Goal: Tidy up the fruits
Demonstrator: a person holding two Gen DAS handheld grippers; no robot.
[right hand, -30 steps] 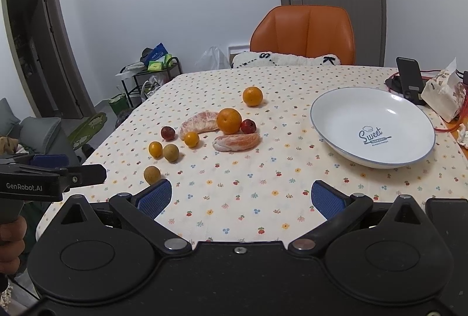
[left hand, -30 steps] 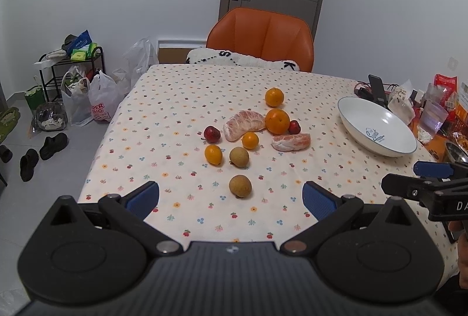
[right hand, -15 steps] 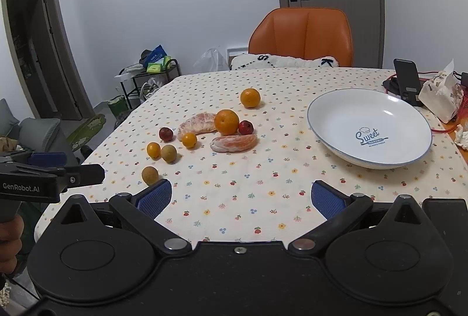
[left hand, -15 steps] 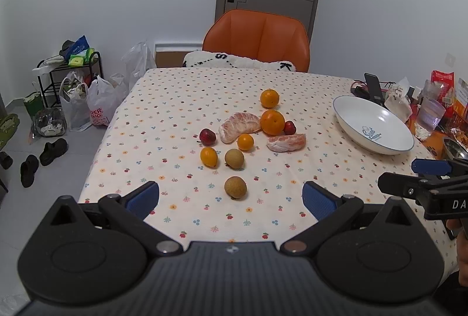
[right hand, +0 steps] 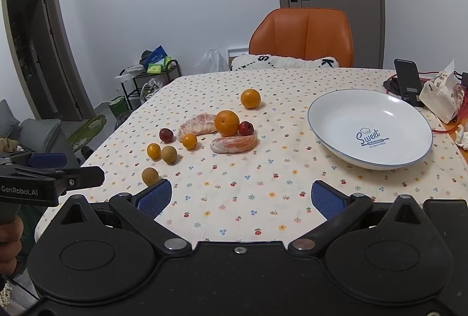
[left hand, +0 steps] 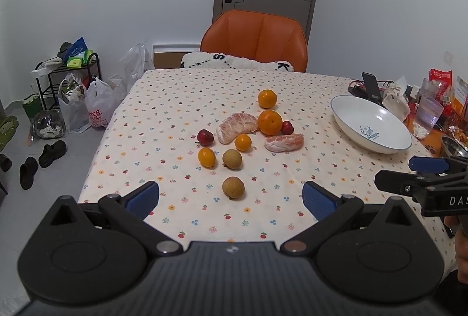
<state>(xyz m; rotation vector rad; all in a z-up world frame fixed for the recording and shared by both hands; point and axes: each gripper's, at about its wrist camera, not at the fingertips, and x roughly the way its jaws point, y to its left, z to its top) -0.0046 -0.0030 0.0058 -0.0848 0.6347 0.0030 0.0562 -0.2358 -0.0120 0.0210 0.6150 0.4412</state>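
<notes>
Your left tongs [left hand: 231, 199] hang wide open above the near edge of the bench [left hand: 163, 99], which is covered with a cream cloth printed with small flowers, and they hold nothing. Your right tongs [right hand: 242, 197] are also spread wide and empty, over the near edge further to the right.

The fruits lie loose in a cluster around the middle of the bench. Nearest your left tongs is a round brownish-tan fruit [left hand: 233, 187], set apart from the rest. Beyond it sits a second round tan fruit [left hand: 232, 158] with a small yellow-orange citrus [left hand: 206, 157] just to its left. Further back you have a dark red plum-like fruit [left hand: 205, 137], a large peeled pinkish citrus segment [left hand: 236, 127], another small orange citrus [left hand: 243, 142] touching the segment's near side, and a big round orange [left hand: 270, 122] against the segment's right end. A small red fruit [left hand: 287, 127] rests just right of that orange, and a second peeled pink segment [left hand: 284, 142] lies in front of both. One more orange [left hand: 267, 98] stands alone further back.

The wide white shallow bowl with a blue rim [right hand: 336, 137] sits to the right of the cluster, well apart from the fruit, with nothing in it.
</notes>
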